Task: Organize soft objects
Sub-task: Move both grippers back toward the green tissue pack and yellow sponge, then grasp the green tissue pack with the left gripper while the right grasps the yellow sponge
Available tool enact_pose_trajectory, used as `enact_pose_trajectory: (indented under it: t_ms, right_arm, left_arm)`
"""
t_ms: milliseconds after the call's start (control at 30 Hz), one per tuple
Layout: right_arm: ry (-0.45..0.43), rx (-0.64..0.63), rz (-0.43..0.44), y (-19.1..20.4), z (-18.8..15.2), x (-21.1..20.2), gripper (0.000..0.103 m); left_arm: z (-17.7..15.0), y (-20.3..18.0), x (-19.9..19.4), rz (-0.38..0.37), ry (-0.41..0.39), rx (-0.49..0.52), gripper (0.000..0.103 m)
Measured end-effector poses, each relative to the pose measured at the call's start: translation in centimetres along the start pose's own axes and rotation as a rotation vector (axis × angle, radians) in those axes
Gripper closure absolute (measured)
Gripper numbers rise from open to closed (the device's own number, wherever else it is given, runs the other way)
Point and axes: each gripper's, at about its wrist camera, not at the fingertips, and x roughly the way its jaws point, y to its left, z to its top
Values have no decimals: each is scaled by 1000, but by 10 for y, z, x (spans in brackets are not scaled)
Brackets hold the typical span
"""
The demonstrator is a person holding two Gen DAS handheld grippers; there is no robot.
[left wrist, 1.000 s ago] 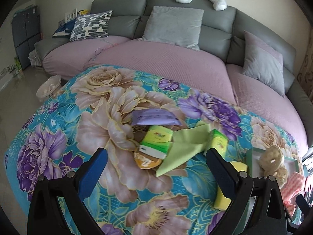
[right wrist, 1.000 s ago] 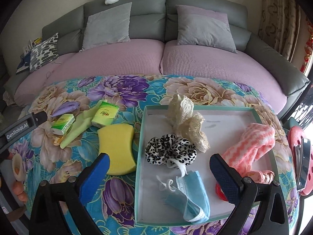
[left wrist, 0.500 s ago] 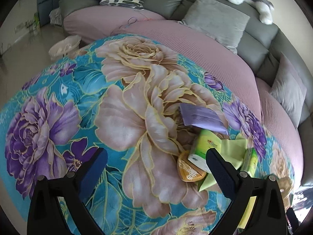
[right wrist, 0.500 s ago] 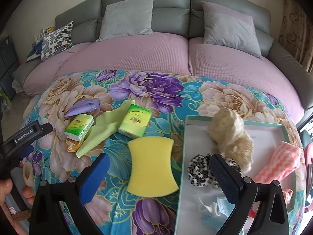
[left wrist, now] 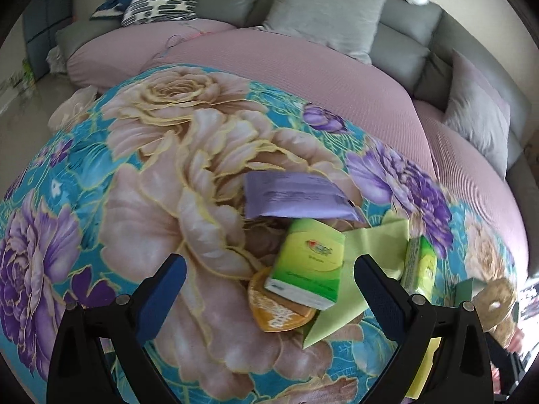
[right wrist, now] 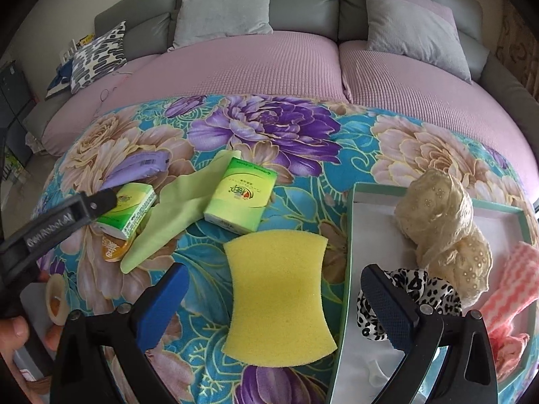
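- Left gripper (left wrist: pixel 267 277): jaws spread wide and empty, above the floral cloth (left wrist: pixel 101 175), with a green tissue pack (left wrist: pixel 306 266) between the fingertips.
- That pack lies tilted on an orange packet (left wrist: pixel 279 313) and touches a light green cloth (left wrist: pixel 363 259); a purple pouch (left wrist: pixel 296 195) sits just behind it, nearer the sofa (left wrist: pixel 303 54).
- Right gripper (right wrist: pixel 274 294): jaws also spread and empty, hanging over a yellow sponge (right wrist: pixel 279 296) that lies flat on the floral cloth, just beside the tray's (right wrist: pixel 350 269) left wall.
- A second tissue pack (right wrist: pixel 241 198) lies just behind the sponge, with its left edge over the green cloth.
- In the right wrist view the left gripper comes in from the left edge, its tip over the first pack.
- The tray sits at the right side of the floral cloth and holds a cream lace bundle (right wrist: pixel 441 225) at the back, a leopard scrunchie (right wrist: pixel 427 293) in front of it, and a pink striped cloth (right wrist: pixel 512 286) by the right wall.
- Part of a hand (right wrist: pixel 17 331) shows at the lower left edge, gripping the left tool.
- Grey cushions (right wrist: pixel 225 3) lean on the sofa back.
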Motion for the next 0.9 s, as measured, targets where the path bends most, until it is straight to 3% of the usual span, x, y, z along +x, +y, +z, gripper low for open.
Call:
enact_pose_trajectory:
  t_ms: [100,233,400,467,600,800,900]
  right_arm:
    - [-1,7,13,-4,-1,1,0]
    - [12,8,7,-8,-2,4,0]
    - [27,9,12,-10,-4,6,0]
    - [33,6,12,-10,-5,7,0]
    - [35,9,23,-11,-6,9,0]
    - [34,3,36,-9,-8,10,0]
    - [34,3,49,-8,-9,12,7]
  left_arm:
    - [-3,-12,4,24,-10,59,5]
    - [-5,-17,10,47,0,94,23]
    - [-7,-18,13,37,9,96,33]
    - [-7,-21,13,36,5,110,43]
    - [-9,-25,14,30,11,134,50]
    - [-10,-27,14,37,11,151,51]
    - [-10,-28,13,39,13,157,51]
